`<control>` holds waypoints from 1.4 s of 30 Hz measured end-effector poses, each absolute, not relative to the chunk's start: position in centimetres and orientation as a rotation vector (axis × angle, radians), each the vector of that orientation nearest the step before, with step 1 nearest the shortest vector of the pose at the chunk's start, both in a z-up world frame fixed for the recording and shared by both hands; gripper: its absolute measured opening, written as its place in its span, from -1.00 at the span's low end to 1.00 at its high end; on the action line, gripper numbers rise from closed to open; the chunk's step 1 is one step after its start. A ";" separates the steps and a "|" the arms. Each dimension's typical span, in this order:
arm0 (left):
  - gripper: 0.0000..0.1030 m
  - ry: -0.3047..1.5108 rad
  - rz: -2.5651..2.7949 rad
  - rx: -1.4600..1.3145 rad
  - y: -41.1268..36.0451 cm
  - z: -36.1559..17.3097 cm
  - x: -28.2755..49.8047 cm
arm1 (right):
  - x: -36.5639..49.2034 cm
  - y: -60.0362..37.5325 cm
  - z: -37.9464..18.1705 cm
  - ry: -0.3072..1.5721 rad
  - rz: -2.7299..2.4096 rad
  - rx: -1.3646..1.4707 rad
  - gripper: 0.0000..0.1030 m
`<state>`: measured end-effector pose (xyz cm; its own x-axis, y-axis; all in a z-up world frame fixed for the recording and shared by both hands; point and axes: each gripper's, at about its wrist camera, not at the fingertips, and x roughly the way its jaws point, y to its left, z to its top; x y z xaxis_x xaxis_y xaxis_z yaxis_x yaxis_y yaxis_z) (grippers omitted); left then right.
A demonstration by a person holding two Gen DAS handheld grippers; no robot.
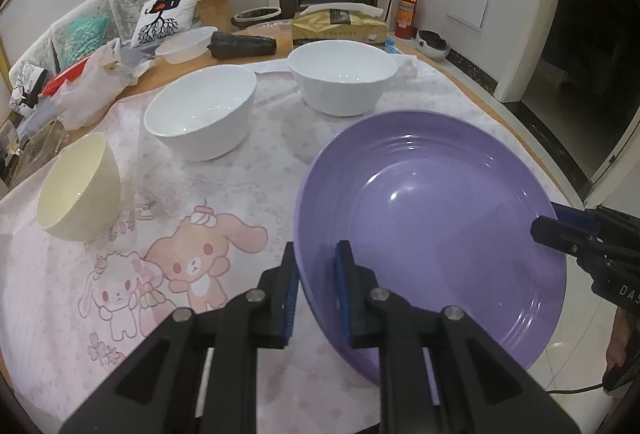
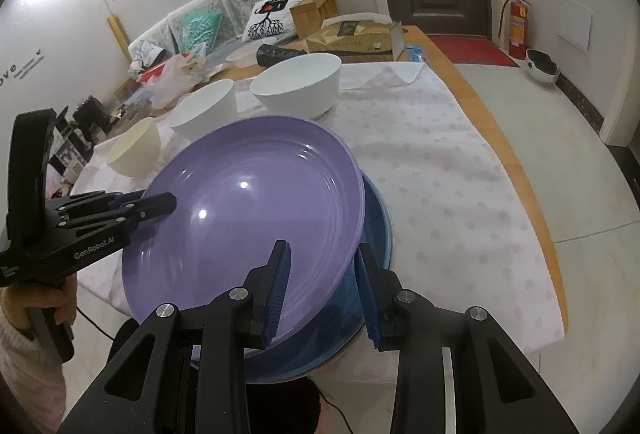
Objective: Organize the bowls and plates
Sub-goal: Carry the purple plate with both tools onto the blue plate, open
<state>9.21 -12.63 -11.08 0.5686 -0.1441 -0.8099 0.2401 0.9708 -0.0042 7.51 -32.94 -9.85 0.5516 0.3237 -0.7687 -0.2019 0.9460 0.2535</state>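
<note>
A purple plate (image 1: 440, 214) (image 2: 248, 202) is held tilted over the near edge of the table between both grippers. My left gripper (image 1: 316, 246) (image 2: 160, 204) is shut on its left rim, one pad on the inner face and one underneath. My right gripper (image 2: 322, 246) (image 1: 544, 226) is shut on the opposite rim. Under the purple plate lies a blue plate (image 2: 378, 226), showing only along its right side. Behind stand two white bowls (image 1: 200, 114) (image 1: 344, 74) and a tipped cream bowl (image 1: 80, 190).
A pink cartoon-print cloth (image 1: 200, 234) covers the table, whose wooden edge (image 2: 520, 174) curves along the right. At the back sit a tissue box (image 1: 338, 28), a plastic bag (image 1: 92, 82) and a clear tub (image 1: 188, 44). A person's hand (image 2: 52, 310) holds the left gripper's handle.
</note>
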 end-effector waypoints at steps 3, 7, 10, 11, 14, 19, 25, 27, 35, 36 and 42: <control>-0.73 0.943 -0.228 0.112 -12.6 -11.2 9.3 | 7.5 -32.9 -10.1 0.946 0.311 0.141 -0.46; -0.72 0.947 -0.228 0.115 -12.8 -11.4 9.5 | 7.6 -32.9 -10.4 0.953 0.310 0.139 -0.45; -0.71 0.951 -0.234 0.120 -13.0 -11.5 9.5 | 7.5 -32.9 -10.3 0.954 0.304 0.137 -0.45; -0.71 0.952 -0.237 0.122 -13.1 -11.6 9.5 | 7.5 -33.0 -10.3 0.954 0.303 0.136 -0.45; -0.69 0.954 -0.244 0.123 -13.3 -11.8 9.6 | 7.6 -33.2 -10.3 0.951 0.301 0.138 -0.45; -0.68 0.957 -0.252 0.127 -13.4 -11.9 9.7 | 7.5 -33.2 -10.2 0.945 0.290 0.118 -0.45; -0.66 0.962 -0.263 0.130 -13.5 -12.0 9.8 | 7.1 -32.6 -9.9 0.935 0.263 0.060 -0.45; -0.66 0.962 -0.265 0.132 -13.5 -12.1 9.7 | 7.0 -32.2 -9.7 0.927 0.247 0.015 -0.45; -0.61 0.965 -0.273 0.141 -13.7 -12.4 9.6 | 6.6 -30.8 -9.6 0.908 0.198 -0.135 -0.42; -0.58 0.964 -0.275 0.142 -13.8 -12.4 9.6 | 6.6 -30.6 -9.7 0.911 0.194 -0.149 -0.41; -0.39 0.961 -0.289 0.148 -14.2 -12.4 9.4 | 6.7 -30.1 -9.8 0.918 0.177 -0.203 -0.40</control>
